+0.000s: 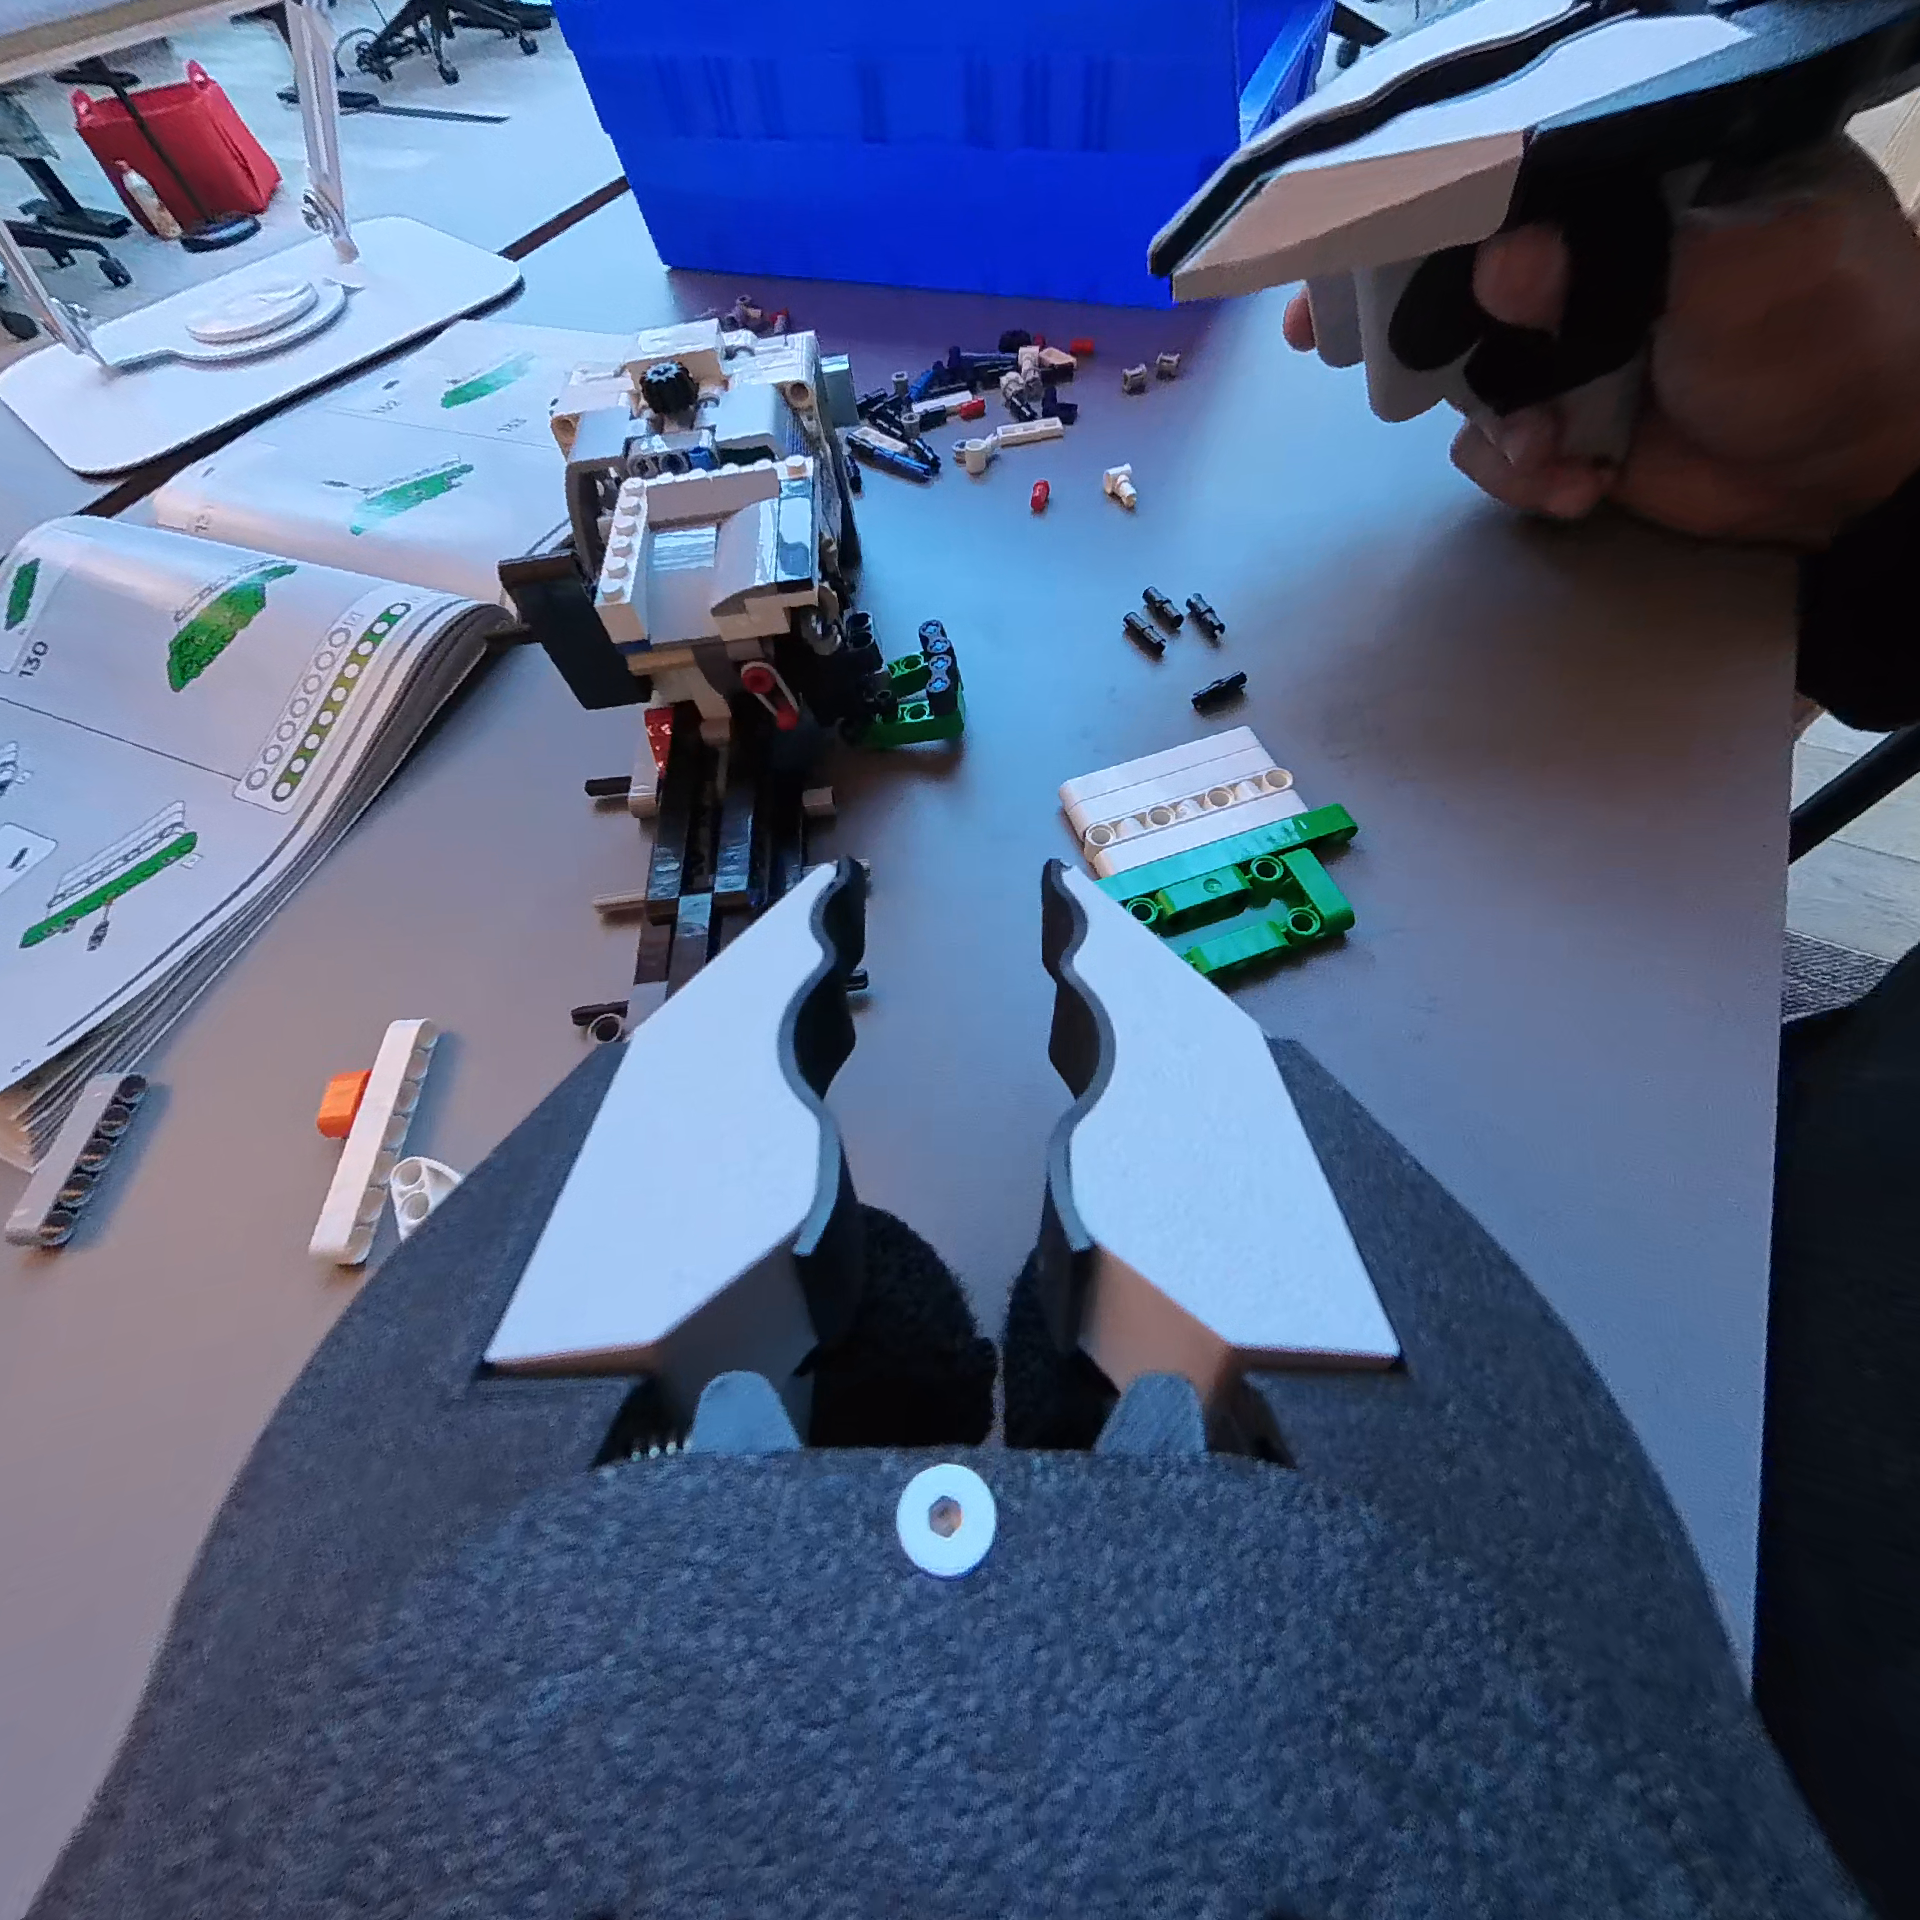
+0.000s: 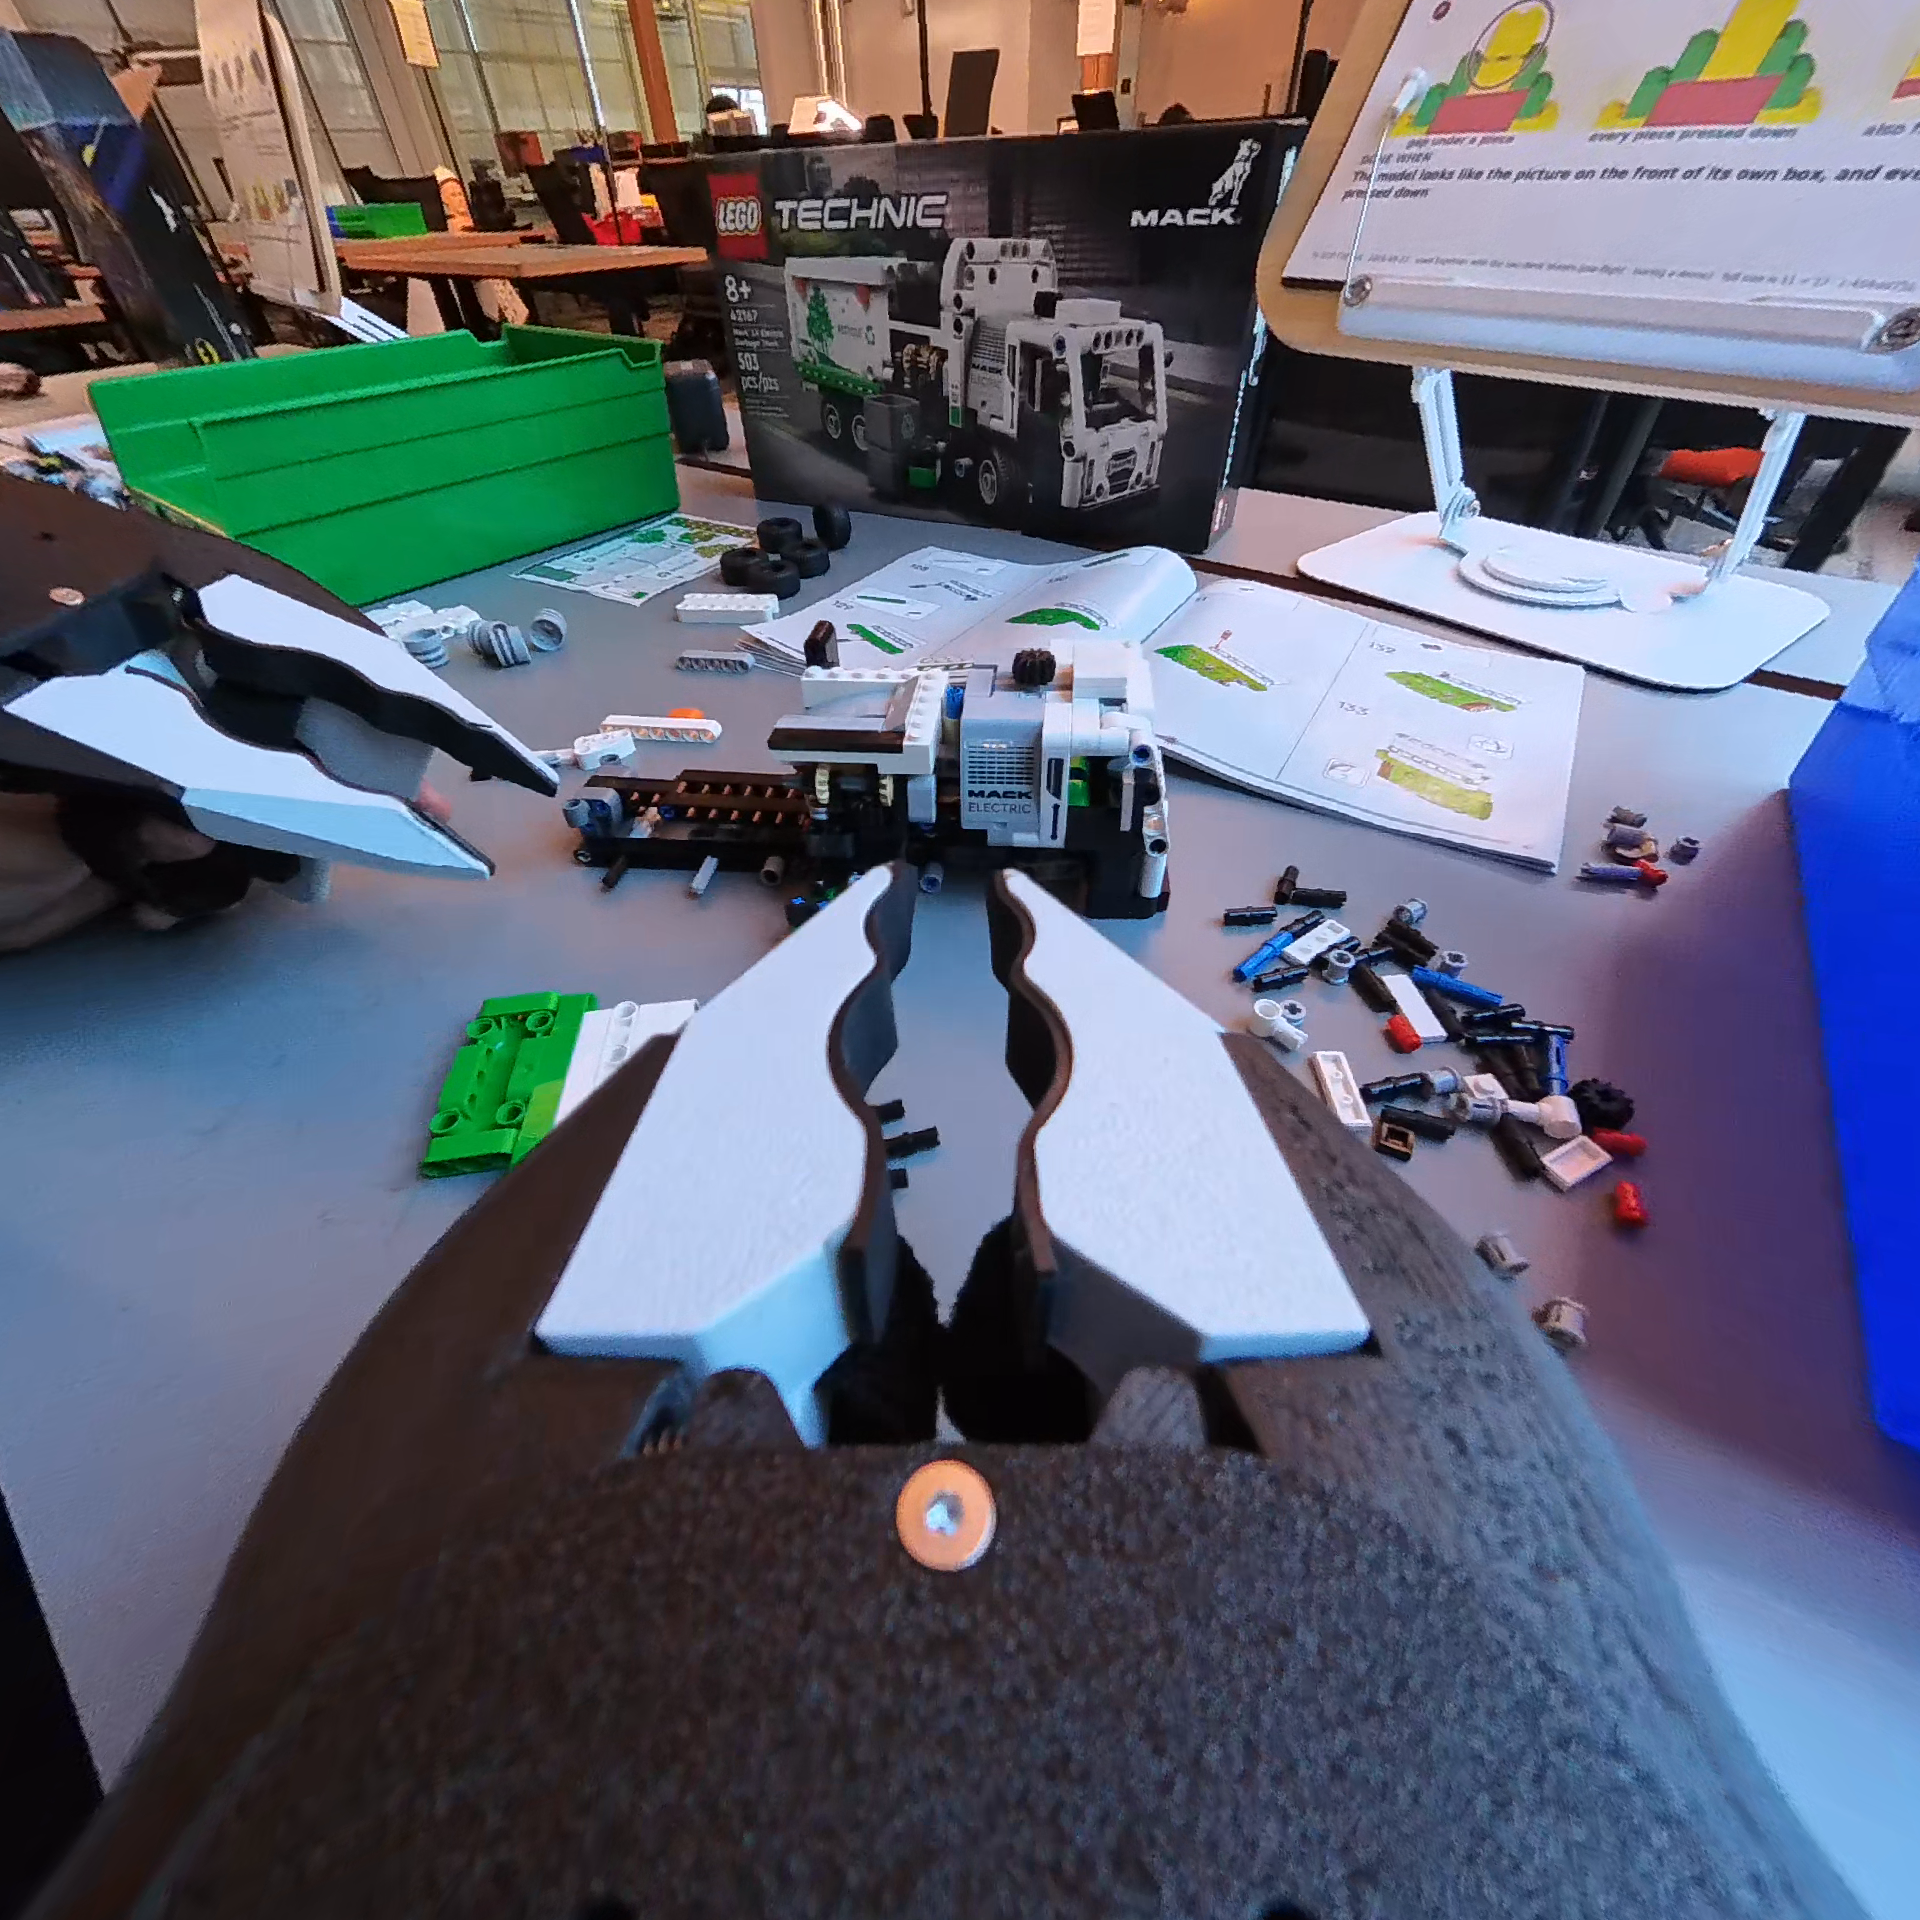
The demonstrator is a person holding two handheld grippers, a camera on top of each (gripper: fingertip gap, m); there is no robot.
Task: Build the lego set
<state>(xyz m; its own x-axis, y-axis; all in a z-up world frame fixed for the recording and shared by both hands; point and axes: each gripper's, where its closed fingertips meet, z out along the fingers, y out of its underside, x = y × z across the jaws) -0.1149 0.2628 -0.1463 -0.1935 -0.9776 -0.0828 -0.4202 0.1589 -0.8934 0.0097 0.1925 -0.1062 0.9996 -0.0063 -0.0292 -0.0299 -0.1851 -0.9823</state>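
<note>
Right wrist view: both grippers empty over a sorted worktop

Right wrist view puts our right gripper (image 2: 948,888) low over the worktop (image 2: 208,1195), its fingers spread with only grey surface between them, aimed at the cab end of the half-built truck (image 2: 935,790). We hold nothing yet. The truck lies straight ahead, cab assembled in white and grey, its long black chassis bare, which we judge is why the body panels are staged nearby.

Left wrist view shows our left gripper (image 1: 951,883) also spread and empty, tips just short of the chassis tail. Beside it to the right lies a small sub-assembly of white beams (image 1: 1184,795) touching green frames (image 1: 1231,899), set within reach, probably the next part to be mounted. Four black pins (image 1: 1179,634) sit apart from the main heap, likely counted out for this step. The mixed heap of small parts (image 2: 1455,1039) stays by the blue bin (image 1: 914,145), away from the build.

The instruction booklet (image 1: 187,727) lies open beside the truck, so we can check a step without moving anything. The set's box (image 2: 987,332) stands upright behind, its picture facing us, next to a green tray (image 2: 395,447) and loose tyres (image 2: 784,556). A page on a white stand (image 2: 1558,582) rises at the far right.

We judge the build is about midway: the chassis has no wheels and the rear body is missing
</note>
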